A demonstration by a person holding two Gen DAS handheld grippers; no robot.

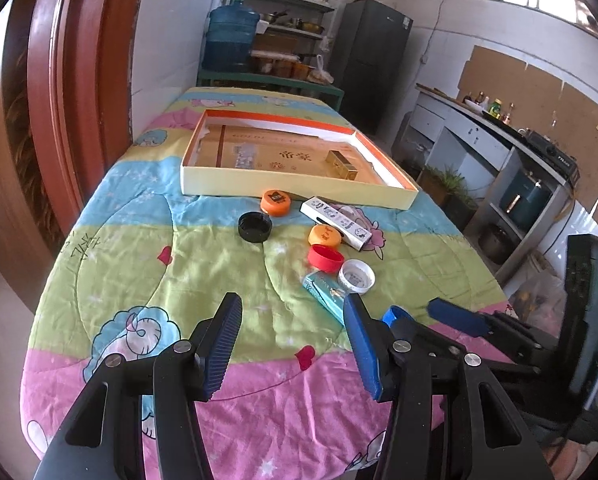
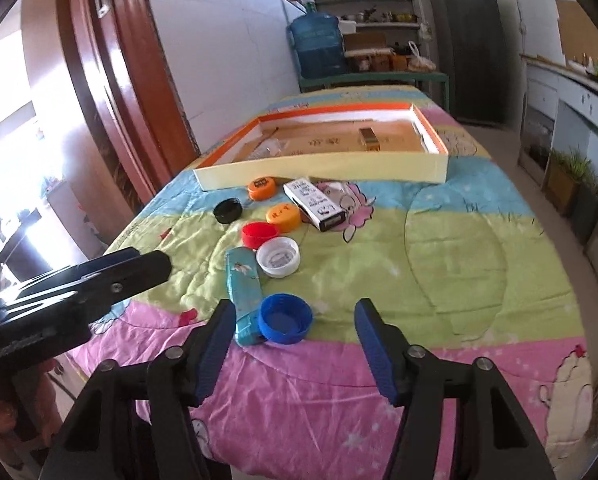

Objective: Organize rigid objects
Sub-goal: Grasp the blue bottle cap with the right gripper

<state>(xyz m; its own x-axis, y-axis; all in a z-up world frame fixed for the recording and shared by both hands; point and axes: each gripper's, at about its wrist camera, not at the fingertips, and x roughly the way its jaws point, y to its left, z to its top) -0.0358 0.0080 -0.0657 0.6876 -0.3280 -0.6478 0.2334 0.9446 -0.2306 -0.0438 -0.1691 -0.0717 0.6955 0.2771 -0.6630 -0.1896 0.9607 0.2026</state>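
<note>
A shallow cardboard tray [image 1: 291, 188] [image 2: 319, 170] with an orange inner rim lies on the quilted table and holds a small gold box [image 1: 341, 164] [image 2: 369, 139]. In front of it lie two orange caps [image 1: 275, 202] [image 1: 325, 236], a black cap [image 1: 255, 227], a red cap [image 1: 325, 258], a white cap [image 1: 356, 276], a white carton [image 1: 337, 222] and a teal pack [image 1: 325, 294] [image 2: 243, 292]. A blue cap [image 2: 286, 319] lies by the pack. My left gripper [image 1: 295, 344] is open and empty above the quilt. My right gripper [image 2: 295, 348] is open, just short of the blue cap.
A wooden door frame [image 1: 71, 100] runs along the table's left side. A water jug [image 1: 229, 38], shelves [image 1: 295, 20] and a dark fridge [image 1: 367, 64] stand behind the table. A counter with cabinets [image 1: 499, 152] is to the right.
</note>
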